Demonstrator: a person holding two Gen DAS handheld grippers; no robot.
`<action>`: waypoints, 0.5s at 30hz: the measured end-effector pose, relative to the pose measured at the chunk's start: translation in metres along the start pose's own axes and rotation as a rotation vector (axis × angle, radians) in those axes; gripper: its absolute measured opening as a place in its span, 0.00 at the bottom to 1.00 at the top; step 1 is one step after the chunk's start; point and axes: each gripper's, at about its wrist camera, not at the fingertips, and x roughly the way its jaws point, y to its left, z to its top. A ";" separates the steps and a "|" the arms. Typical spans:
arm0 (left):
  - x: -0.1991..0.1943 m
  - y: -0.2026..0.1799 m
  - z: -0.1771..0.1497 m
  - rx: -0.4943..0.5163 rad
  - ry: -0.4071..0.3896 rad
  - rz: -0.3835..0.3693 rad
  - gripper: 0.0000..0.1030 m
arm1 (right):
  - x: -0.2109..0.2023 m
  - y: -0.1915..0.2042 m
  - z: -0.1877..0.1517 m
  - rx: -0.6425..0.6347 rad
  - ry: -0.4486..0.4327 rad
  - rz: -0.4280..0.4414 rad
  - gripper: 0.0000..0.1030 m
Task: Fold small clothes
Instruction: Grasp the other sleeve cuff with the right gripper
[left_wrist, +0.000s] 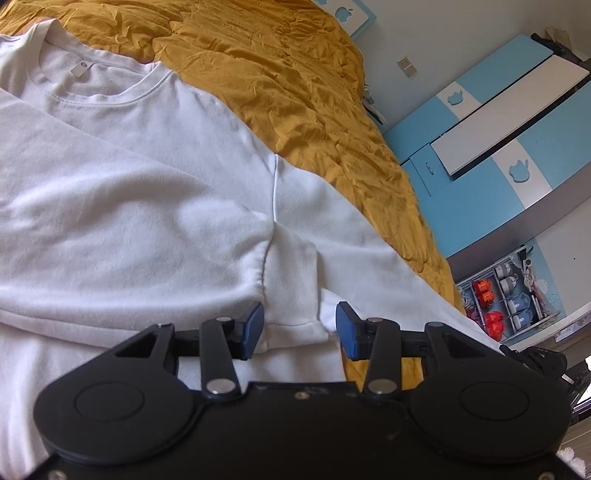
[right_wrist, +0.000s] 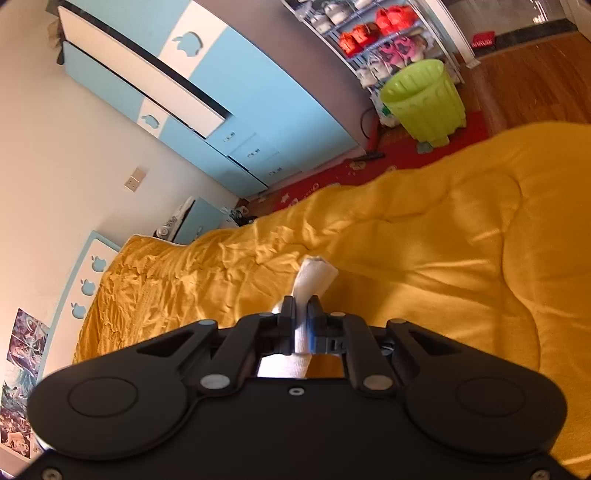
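A white sweatshirt (left_wrist: 155, 206) is laid flat on the mustard quilt (left_wrist: 295, 81), which serves as the reference surface throughout. The garment's long axis runs from the round neckline (left_wrist: 110, 86), at the far upper left of the left wrist view, down toward the camera — the collar points away from the left gripper (left_wrist: 300, 329). One sleeve (left_wrist: 373, 266) is seen extending from the shoulder seam toward the quilt's right edge, where the quilt drops off toward a blue wardrobe (left_wrist: 491, 155) and a shoe rack (left_wrist: 506, 295). A broad stretch of bare quilt is noted beyond the collar and along the sleeve's far side. The left gripper's blue pads (left_wrist: 255, 328) are held wide apart, nothing between them; folded white fabric lies just under and between them, though contact cannot be confirmed. In the right wrist view, the right gripper (right_wrist: 303, 314) is closed tight on a strip of white cloth (right_wrist: 314, 277), whose free end projects forward past the fingertips — raised above the quilt. Which part of the garment this is cannot be told. Open quilt is recorded ahead and to both sides; past its edge stand a red mat (right_wrist: 406, 151) and a green bin (right_wrist: 424, 99).
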 end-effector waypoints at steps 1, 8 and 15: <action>-0.012 0.000 0.003 0.012 -0.016 -0.001 0.42 | -0.005 0.011 0.003 -0.026 -0.007 0.032 0.07; -0.104 0.031 0.013 -0.034 -0.161 0.002 0.42 | -0.048 0.108 -0.023 -0.243 0.015 0.255 0.07; -0.191 0.100 0.006 -0.198 -0.285 0.084 0.42 | -0.101 0.225 -0.136 -0.392 0.189 0.586 0.07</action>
